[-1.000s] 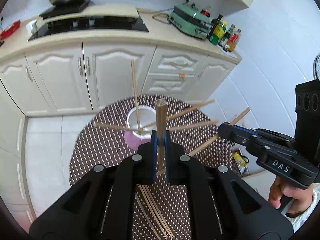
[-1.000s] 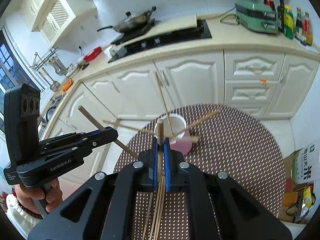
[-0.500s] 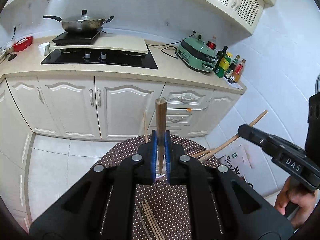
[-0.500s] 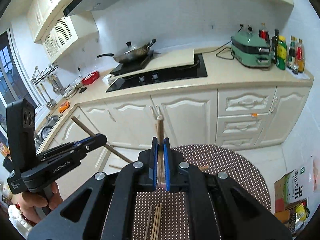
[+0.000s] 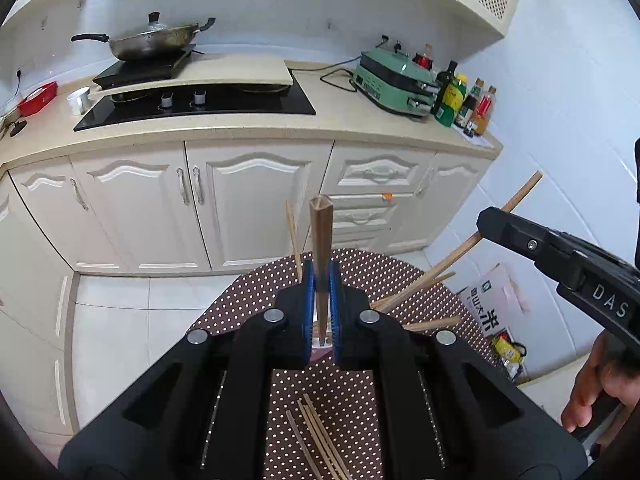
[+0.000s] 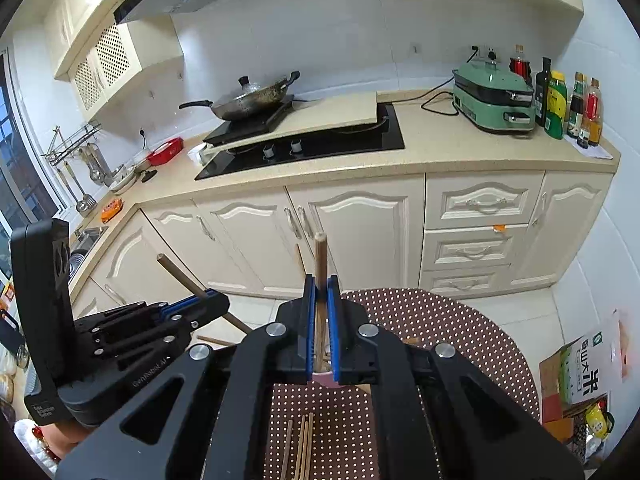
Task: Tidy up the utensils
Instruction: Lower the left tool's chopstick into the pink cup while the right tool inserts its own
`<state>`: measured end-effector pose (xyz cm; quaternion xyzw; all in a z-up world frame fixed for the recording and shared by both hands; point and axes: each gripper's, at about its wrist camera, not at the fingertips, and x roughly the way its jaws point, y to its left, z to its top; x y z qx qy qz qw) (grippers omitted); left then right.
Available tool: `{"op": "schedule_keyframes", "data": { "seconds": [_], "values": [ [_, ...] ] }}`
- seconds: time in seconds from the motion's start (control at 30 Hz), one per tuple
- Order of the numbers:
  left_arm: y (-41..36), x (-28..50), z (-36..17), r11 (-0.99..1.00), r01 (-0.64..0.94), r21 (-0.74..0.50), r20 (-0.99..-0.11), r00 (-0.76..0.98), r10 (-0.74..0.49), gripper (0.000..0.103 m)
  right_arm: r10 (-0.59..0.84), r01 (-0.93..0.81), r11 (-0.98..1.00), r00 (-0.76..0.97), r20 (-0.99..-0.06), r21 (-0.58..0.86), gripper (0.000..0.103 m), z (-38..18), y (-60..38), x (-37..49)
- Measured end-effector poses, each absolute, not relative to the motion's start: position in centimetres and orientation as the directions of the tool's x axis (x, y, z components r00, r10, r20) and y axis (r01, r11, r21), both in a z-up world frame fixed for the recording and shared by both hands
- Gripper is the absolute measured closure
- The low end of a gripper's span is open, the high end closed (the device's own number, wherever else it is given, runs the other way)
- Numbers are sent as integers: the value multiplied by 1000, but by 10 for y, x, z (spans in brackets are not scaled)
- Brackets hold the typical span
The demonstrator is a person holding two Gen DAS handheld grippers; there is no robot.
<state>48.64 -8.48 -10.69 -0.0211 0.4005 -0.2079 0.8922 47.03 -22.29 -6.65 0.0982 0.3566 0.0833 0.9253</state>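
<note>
The left tool [image 5: 321, 280] is clamping one wooden chopstick [image 5: 320, 236], its end sticking up past the pads. The right tool [image 6: 321, 300] is clamping a second chopstick [image 6: 320, 264] the same way. Both are hovering over the dotted counter [image 6: 440, 320], where loose chopsticks [image 5: 320, 436] are lying near the cameras, beside a white cup [image 5: 320, 345] mostly hidden behind the pads.

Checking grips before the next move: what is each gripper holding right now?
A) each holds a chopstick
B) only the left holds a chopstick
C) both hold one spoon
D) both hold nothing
A: the left gripper is shut on a chopstick, and the right gripper is shut on a second chopstick.
</note>
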Motion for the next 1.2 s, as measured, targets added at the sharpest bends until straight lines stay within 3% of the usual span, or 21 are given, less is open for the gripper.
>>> {"op": "schedule_keyframes", "data": {
  "seconds": [1.2],
  "values": [
    [-85, 482, -163, 914, 337, -226, -813, 452, -367, 95, 230, -55, 967, 602, -765, 248, 98, -147, -203, 464]
  ]
}}
